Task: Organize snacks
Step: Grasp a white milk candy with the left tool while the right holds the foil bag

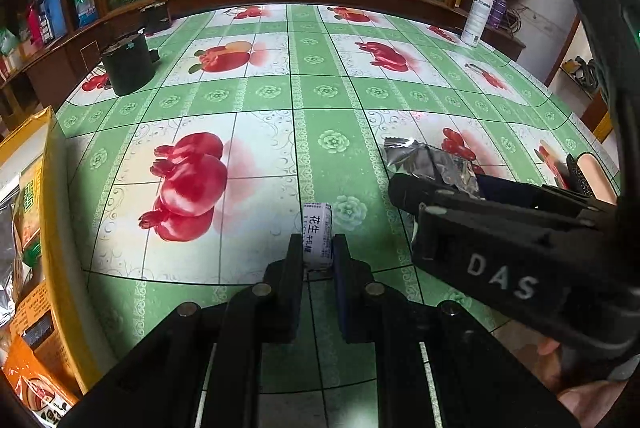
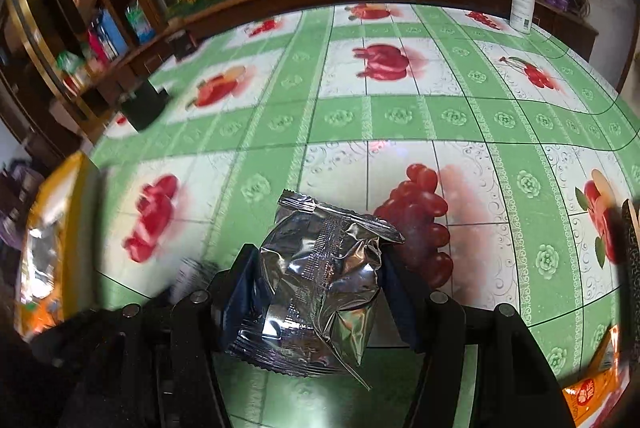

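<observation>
**Snack count on the table**

Two grippers: the left gripper (image 1: 318,248) and the right gripper (image 2: 316,268). One small white wrapped candy (image 1: 317,234). One silver foil packet (image 2: 316,292). One yellow box (image 1: 60,228) with several snack bags inside, too crowded to count. One dark round tin (image 1: 128,64). One white spray bottle (image 1: 476,14). One orange packet (image 2: 592,396) at the edge.
</observation>
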### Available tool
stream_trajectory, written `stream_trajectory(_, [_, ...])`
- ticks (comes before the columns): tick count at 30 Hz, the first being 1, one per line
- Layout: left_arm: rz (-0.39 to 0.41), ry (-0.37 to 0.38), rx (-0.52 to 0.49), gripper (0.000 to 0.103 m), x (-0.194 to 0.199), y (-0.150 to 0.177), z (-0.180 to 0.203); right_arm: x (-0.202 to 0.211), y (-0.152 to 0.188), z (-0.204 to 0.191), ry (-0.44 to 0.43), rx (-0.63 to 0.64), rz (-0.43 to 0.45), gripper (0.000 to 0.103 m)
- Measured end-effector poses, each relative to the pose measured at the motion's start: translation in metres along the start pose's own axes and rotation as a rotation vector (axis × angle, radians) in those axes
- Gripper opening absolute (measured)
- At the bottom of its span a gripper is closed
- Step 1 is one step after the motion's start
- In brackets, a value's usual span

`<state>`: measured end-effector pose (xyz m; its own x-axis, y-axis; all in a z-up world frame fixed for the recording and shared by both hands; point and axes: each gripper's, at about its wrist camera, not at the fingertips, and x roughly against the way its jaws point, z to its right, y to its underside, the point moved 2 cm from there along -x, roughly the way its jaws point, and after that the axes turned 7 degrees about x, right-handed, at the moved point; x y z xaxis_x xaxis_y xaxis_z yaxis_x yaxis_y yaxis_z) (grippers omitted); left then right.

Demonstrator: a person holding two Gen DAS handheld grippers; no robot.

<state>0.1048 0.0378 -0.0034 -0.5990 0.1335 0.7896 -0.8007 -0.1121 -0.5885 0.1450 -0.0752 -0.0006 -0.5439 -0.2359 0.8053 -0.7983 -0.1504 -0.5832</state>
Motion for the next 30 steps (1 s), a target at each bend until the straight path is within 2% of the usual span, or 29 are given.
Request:
stream_trajectory(3, [0.0, 0.001, 0.0, 0.013, 0.0, -0.001, -0.001, -0.002, 0.001, -0.003, 0.055, 0.044, 0.001, 0.066])
stream_trajectory(13, [0.02, -0.04, -0.038, 0.013, -0.001, 0.001, 0.003, -0.008, 0.001, -0.011, 0.123, 0.133, 0.001, 0.071])
stream_trajectory(14, [0.02, -0.039, -0.04, 0.014, -0.001, 0.001, 0.003, -0.008, 0.001, -0.011, 0.126, 0.13, -0.003, 0.074])
stream_trajectory(17, [0.021, -0.035, -0.029, 0.014, -0.002, 0.0, 0.001, -0.007, 0.006, 0.003, 0.178, 0.026, -0.001, 0.096])
stream_trajectory(18, [0.02, -0.031, -0.025, 0.014, -0.002, 0.0, 0.001, -0.006, 0.007, 0.005, 0.168, 0.025, 0.014, 0.096])
stream_trajectory(26, [0.031, -0.052, -0.051, 0.014, -0.002, 0.001, 0.005, -0.005, 0.009, 0.004, 0.177, 0.033, 0.022, 0.096])
stream_trajectory(28, [0.034, -0.058, -0.058, 0.014, -0.002, 0.002, 0.006, -0.005, 0.01, 0.003, 0.19, 0.034, 0.031, 0.091])
stream_trajectory(30, [0.035, -0.059, -0.06, 0.014, -0.002, 0.002, 0.006, -0.003, 0.009, -0.002, 0.204, 0.053, 0.03, 0.078])
